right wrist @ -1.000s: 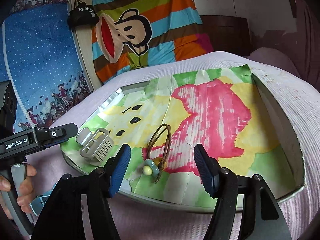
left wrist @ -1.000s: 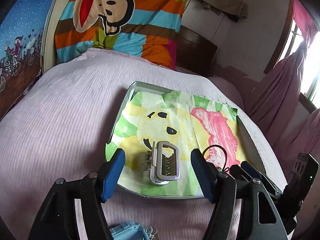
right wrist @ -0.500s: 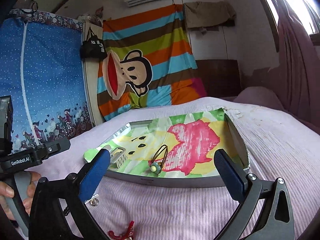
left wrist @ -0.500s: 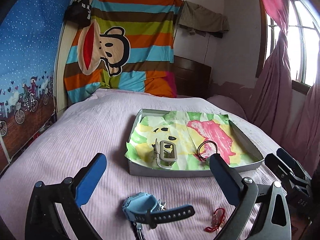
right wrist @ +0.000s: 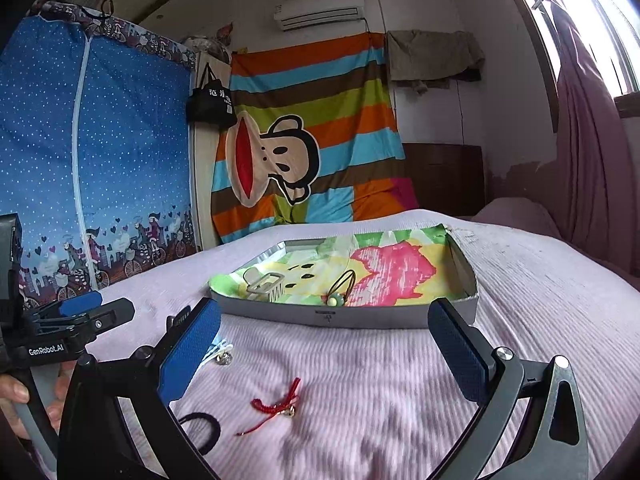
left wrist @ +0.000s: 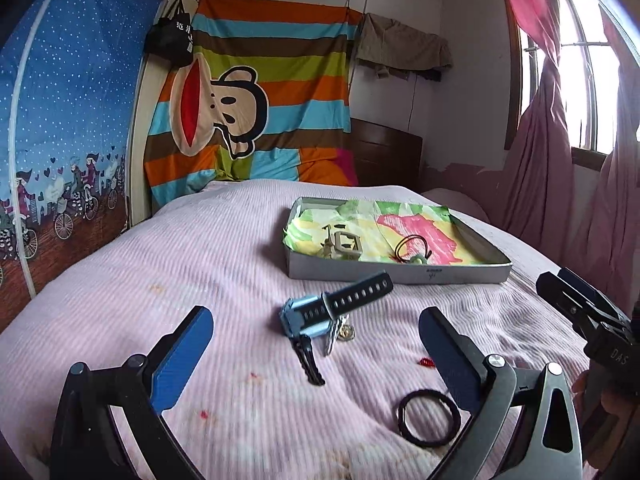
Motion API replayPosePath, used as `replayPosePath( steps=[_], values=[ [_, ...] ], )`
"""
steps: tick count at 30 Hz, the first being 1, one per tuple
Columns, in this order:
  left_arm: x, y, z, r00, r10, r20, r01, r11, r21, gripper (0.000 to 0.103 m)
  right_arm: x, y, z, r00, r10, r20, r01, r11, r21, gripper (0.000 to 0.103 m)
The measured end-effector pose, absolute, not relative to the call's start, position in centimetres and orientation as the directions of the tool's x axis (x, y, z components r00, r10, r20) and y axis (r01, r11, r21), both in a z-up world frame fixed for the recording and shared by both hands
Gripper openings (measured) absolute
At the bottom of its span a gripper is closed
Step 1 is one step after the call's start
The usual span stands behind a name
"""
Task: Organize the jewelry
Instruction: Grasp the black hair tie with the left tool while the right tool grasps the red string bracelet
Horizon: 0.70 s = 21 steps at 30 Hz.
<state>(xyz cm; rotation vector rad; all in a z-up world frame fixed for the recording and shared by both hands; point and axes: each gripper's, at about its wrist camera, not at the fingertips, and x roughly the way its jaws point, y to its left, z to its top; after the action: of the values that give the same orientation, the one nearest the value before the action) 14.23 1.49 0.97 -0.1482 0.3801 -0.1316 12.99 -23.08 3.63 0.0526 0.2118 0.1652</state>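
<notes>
Both grippers held wide apart and empty over the pink bedspread [left wrist: 200, 248].
Left gripper [left wrist: 316, 356] faces the blue watch [left wrist: 316, 314]; right gripper [right wrist: 324, 354] faces the red cord bracelet [right wrist: 276, 406]. Tray [right wrist: 360, 316], toward the bed's far edge, holds a hair claw [right wrist: 266, 285] and hair tie [right wrist: 342, 288].

Your left gripper [left wrist: 316, 360] and right gripper [right wrist: 324, 352] are twins: black angular frames, blue textured pads [right wrist: 188, 352] and silver screws [right wrist: 503, 353] at the finger joints. White "GenRobot.AI" lettering marks the left unit's black body, just left of the right gripper's blue pad; a grey handle sits below it.
</notes>
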Motion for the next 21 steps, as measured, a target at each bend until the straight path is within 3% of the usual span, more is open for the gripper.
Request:
replayPosePath(
  steps=[15,17,19,21],
  values=[
    [12.1,0.7,-2.5,0.861,-0.264,-0.435,0.2,0.962,-0.187,0.103,13.5,-22.9,-0.2,0.914,0.234,-0.331,-0.223,0.972,0.07,0.102],
    [12.3,0.5,-2.7,0.848,-0.285,-0.446,0.22,0.956,-0.193,0.097,13.9,-22.8,-0.4,0.905,0.245,-0.349,-0.235,0.969,0.073,0.102],
    [12.7,0.4,-2.9,0.829,-0.304,-0.47,0.232,0.951,-0.207,0.085,14.3,-22.8,-0.7,0.896,0.255,-0.364,-0.244,0.967,0.077,0.101],
    [13.3,0.4,-3.2,0.805,-0.329,-0.493,0.242,0.942,-0.233,0.077,14.6,-22.6,-0.9,0.889,0.258,-0.377,-0.246,0.966,0.08,0.094]
  ],
)
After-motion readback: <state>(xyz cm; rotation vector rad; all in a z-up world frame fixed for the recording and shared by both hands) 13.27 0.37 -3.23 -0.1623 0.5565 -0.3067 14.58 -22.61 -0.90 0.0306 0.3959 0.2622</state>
